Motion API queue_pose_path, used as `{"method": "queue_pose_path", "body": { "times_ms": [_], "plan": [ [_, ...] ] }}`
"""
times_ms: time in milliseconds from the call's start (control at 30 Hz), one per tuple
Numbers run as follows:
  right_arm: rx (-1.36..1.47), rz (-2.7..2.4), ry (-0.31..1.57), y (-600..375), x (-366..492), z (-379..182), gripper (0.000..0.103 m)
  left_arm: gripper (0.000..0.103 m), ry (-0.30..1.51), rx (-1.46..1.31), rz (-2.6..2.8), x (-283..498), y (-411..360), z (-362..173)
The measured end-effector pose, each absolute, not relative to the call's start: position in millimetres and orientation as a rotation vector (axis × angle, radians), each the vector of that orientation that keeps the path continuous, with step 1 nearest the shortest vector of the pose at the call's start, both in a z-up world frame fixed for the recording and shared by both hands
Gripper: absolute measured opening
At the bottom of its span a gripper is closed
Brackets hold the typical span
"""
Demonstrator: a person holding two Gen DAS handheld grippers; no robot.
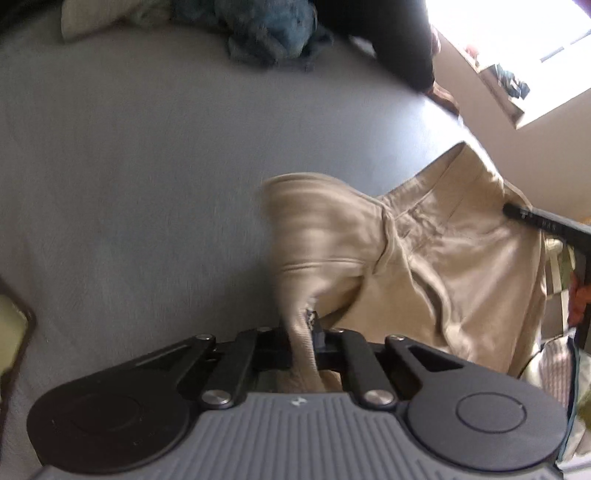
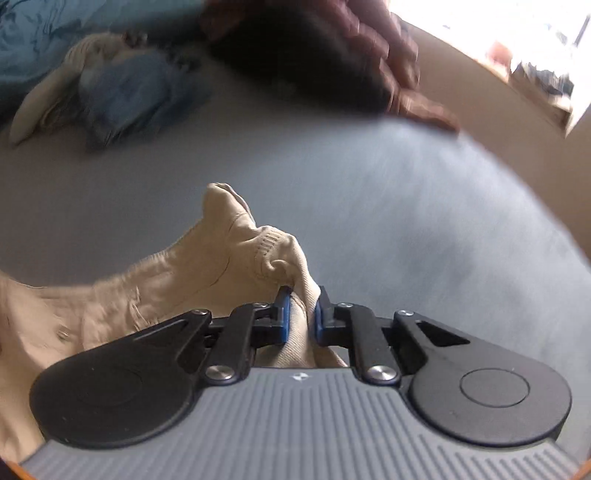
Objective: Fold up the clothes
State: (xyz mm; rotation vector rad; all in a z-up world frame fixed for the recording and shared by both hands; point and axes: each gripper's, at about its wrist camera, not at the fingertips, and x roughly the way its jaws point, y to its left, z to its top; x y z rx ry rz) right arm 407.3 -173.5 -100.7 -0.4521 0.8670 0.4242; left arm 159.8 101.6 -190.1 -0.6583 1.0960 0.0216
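Note:
Beige trousers (image 1: 424,251) hang above a grey bed sheet (image 1: 129,166). My left gripper (image 1: 301,332) is shut on one end of their waistband, the cloth bunched between the jaws. My right gripper (image 2: 301,306) is shut on the other end of the beige trousers (image 2: 166,288), with fabric pinched between its blue pads (image 2: 283,314). A black finger of the right gripper (image 1: 535,218) shows at the right edge of the left wrist view, against the cloth. Both views are blurred by motion.
A heap of blue and cream clothes (image 2: 110,88) lies at the far side of the bed, also in the left wrist view (image 1: 266,29). A dark garment (image 2: 295,62) lies beside it. The bed edge and a bright window (image 1: 517,44) are to the right.

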Motion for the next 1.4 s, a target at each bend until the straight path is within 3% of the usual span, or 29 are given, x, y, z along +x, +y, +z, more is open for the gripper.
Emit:
{"method": "queue_pose_path", "body": {
  "times_ms": [267,533,633,667,767,800,867,933,1100,1300,1400],
  "plan": [
    [-0.458,0.571,0.717,-88,480,-82,0.01,0.008,0.921,-0.624,0.249,156,157,-163],
    [-0.519,0.739,0.752,-4,499,-164,0.011,0.008,1.028,-0.553,0.432,164,160,-209],
    [-0.525,0.725,0.803,0,503,-189,0.016,0.016,1.075,-0.511,0.442,167,153,-216],
    [-0.5,0.706,0.821,-6,506,-189,0.024,0.024,1.081,-0.519,0.444,170,154,-215],
    [-0.391,0.66,0.836,-29,510,-171,0.054,0.032,1.091,-0.539,0.444,172,159,-212],
    [-0.344,0.655,0.813,-38,502,-160,0.059,0.034,1.094,-0.542,0.443,174,160,-212],
    [-0.25,0.645,0.767,-54,487,-138,0.06,0.041,1.093,-0.543,0.453,173,161,-213],
    [-0.163,0.69,0.746,-63,465,-122,0.06,0.041,1.094,-0.553,0.463,174,164,-216],
    [-0.218,1.03,0.836,-37,370,-137,0.056,0.04,1.111,-0.535,0.486,179,163,-220],
    [-0.379,0.984,0.903,-5,338,-190,0.047,0.034,1.13,-0.476,0.498,184,154,-221],
    [-0.478,0.949,0.853,8,326,-196,0.048,0.023,1.121,-0.458,0.499,185,148,-221]
  ]
}}
